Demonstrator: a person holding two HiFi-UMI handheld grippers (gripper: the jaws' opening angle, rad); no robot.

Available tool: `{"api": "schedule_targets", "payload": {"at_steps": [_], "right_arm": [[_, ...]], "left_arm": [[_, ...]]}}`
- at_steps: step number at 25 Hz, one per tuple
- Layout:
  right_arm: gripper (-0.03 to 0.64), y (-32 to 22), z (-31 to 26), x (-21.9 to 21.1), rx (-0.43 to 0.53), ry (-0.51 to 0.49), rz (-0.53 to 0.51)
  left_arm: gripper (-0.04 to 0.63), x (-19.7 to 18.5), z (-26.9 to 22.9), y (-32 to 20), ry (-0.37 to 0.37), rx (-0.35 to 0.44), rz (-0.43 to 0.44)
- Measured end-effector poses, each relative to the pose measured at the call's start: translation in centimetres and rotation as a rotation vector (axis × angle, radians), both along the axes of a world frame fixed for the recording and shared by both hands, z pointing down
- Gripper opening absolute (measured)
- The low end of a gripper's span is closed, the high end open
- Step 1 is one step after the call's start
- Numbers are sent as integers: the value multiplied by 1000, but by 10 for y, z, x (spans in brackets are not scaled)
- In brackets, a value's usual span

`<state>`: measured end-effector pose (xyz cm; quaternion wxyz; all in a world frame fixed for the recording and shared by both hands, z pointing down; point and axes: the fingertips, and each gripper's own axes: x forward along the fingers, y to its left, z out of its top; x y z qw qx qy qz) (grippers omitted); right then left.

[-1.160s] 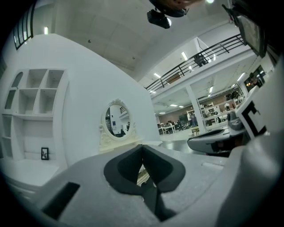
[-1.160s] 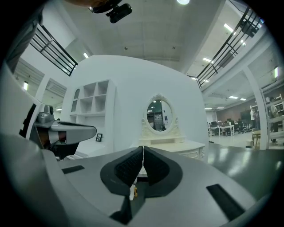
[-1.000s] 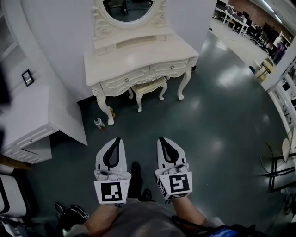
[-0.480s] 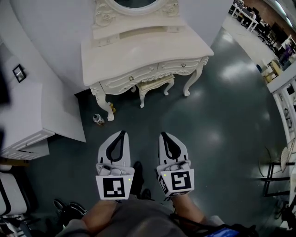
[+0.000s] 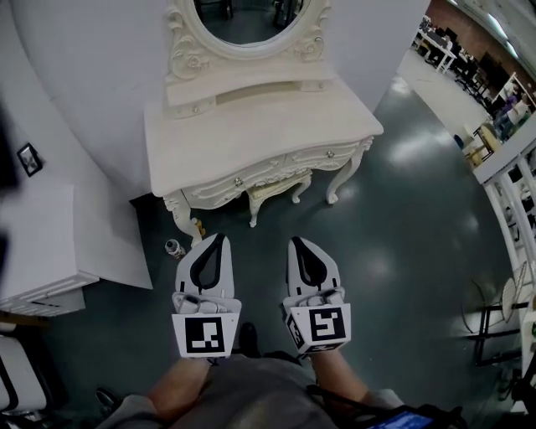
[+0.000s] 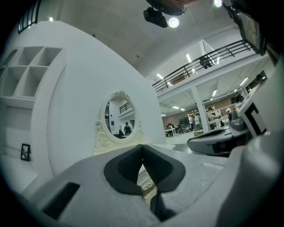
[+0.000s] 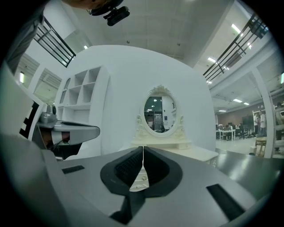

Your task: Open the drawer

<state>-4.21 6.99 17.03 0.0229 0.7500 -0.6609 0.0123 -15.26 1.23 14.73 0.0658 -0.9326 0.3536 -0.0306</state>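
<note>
Cream drawers (image 5: 243, 178) shut, nothing begun; left tool (image 5: 219, 238) and right tool (image 5: 295, 242), both closed and empty, hover short of the dressing table (image 5: 260, 126).

My left gripper (image 5: 218, 240) and right gripper (image 5: 296, 244) have matt white plastic shells with dull black, rubbery-looking pads. The dressing table (image 5: 260, 126) looks like cream-painted carved wood with a soft satin sheen, and its drawer (image 5: 243, 179) carries a small shiny knob. The mirror (image 5: 247, 17) above the table is glossy glass. The floor (image 5: 402, 218) beneath the table is dark, smooth and reflective.
</note>
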Motion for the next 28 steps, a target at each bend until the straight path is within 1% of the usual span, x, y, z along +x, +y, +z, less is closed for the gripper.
{"api": "schedule_targets", "payload": {"at_steps": [6,9,13,17,20,23,26,28], "right_arm": [[14,-6,-31,15,59,50,29],[15,-3,-37,23,71,66,39],[15,-6,-35,37,77,60,55],[14,-17,-22,53,72,41,54],[14,-34,-11,70,72,27,38],[14,-60,0,88,52,-8,-12],[15,-84,11,104,16,-57,-91],[14,-102,16,119,2,-72,-135]], "left_arm": [[15,16,-23,-9,49,49,29],[15,26,-25,-9,53,58,44],[15,47,-19,-9,34,55,75],[15,65,-2,-17,-1,30,73],[15,85,12,-27,-25,15,75],[15,107,27,-42,-61,-28,45],[15,121,34,-58,-104,-60,-25],[15,134,36,-73,-110,-70,-67]]}}
